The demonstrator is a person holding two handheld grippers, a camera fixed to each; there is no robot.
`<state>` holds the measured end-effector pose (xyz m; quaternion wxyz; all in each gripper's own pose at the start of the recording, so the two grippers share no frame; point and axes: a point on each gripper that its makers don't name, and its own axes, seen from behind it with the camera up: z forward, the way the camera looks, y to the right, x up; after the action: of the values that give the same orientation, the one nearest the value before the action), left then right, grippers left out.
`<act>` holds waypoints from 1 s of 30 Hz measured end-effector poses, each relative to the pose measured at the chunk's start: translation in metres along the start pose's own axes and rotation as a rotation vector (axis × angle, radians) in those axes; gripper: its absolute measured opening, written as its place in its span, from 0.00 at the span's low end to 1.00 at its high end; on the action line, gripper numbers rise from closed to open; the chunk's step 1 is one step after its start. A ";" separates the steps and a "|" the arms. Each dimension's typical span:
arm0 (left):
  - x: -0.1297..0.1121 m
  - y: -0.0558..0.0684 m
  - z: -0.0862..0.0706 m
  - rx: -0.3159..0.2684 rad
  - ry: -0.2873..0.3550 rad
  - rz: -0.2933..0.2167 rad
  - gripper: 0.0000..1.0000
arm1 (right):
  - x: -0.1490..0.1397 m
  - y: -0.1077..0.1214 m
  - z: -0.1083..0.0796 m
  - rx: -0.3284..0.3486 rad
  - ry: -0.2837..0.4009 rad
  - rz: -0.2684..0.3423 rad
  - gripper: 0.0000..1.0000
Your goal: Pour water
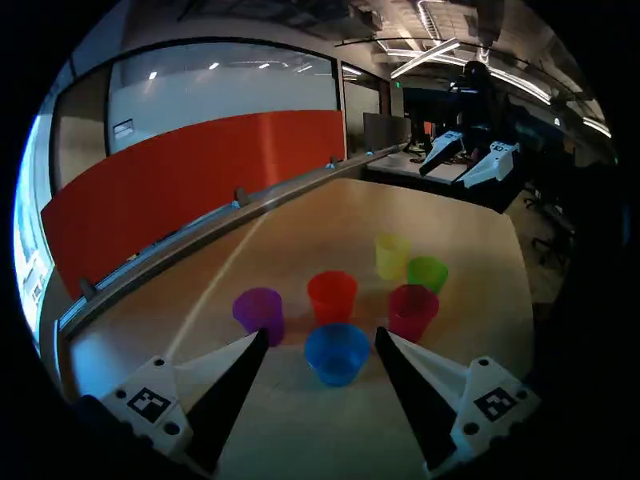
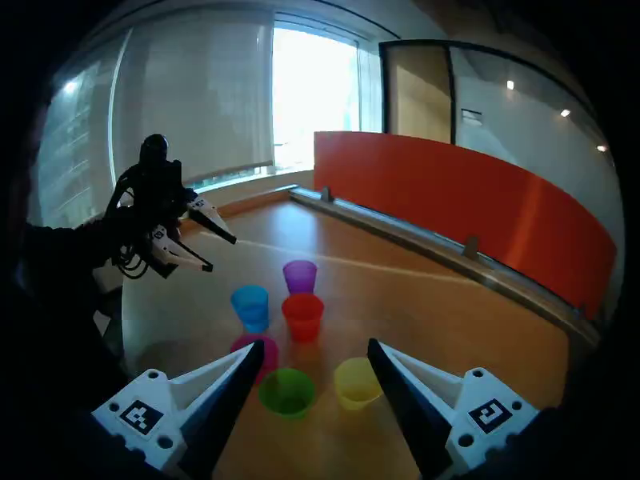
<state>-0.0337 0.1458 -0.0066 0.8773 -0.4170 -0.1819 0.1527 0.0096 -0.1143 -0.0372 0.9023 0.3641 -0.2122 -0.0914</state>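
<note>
Several translucent plastic cups stand upright in a cluster on the wooden table [image 1: 288, 432]: blue [image 1: 337, 352], purple [image 1: 258, 310], red [image 1: 332, 294], magenta [image 1: 413, 310], green [image 1: 427, 272] and yellow [image 1: 392, 254]. My left gripper [image 1: 320, 344] is open, and the blue cup appears between its fingertips with gaps on both sides. Across the table my right gripper [image 1: 441, 178] hangs open. In the right gripper view, my right gripper [image 2: 314, 346] is open above the green cup [image 2: 286, 392] and yellow cup [image 2: 357, 382]. The left gripper [image 2: 222, 254] hovers beyond the blue cup [image 2: 250, 306].
An orange partition [image 1: 192, 184] with a metal rail [image 1: 200, 232] runs along one table edge. Bright windows [image 2: 312, 96] lie behind the left gripper. A dark sleeve [image 2: 64, 240] holds that gripper. More desks and chairs stand beyond the table's far end [image 1: 552, 216].
</note>
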 end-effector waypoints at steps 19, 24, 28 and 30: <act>-0.055 0.010 0.041 -0.062 -0.144 0.030 1.00 | -0.008 0.007 0.014 0.011 -0.019 0.003 1.00; -0.063 0.012 0.051 -0.078 -0.164 0.029 1.00 | -0.010 0.010 0.016 0.010 -0.023 0.008 1.00; -0.069 0.013 0.060 -0.085 -0.178 0.030 1.00 | -0.012 0.012 0.018 0.009 -0.027 0.014 1.00; -0.071 0.013 0.064 -0.089 -0.185 0.028 1.00 | -0.014 0.013 0.018 0.007 -0.029 0.016 1.00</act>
<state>-0.1270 0.1670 0.0069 0.8353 -0.4421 -0.2628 0.1943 -0.0108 -0.1115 -0.0204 0.8985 0.3642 -0.2285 -0.0886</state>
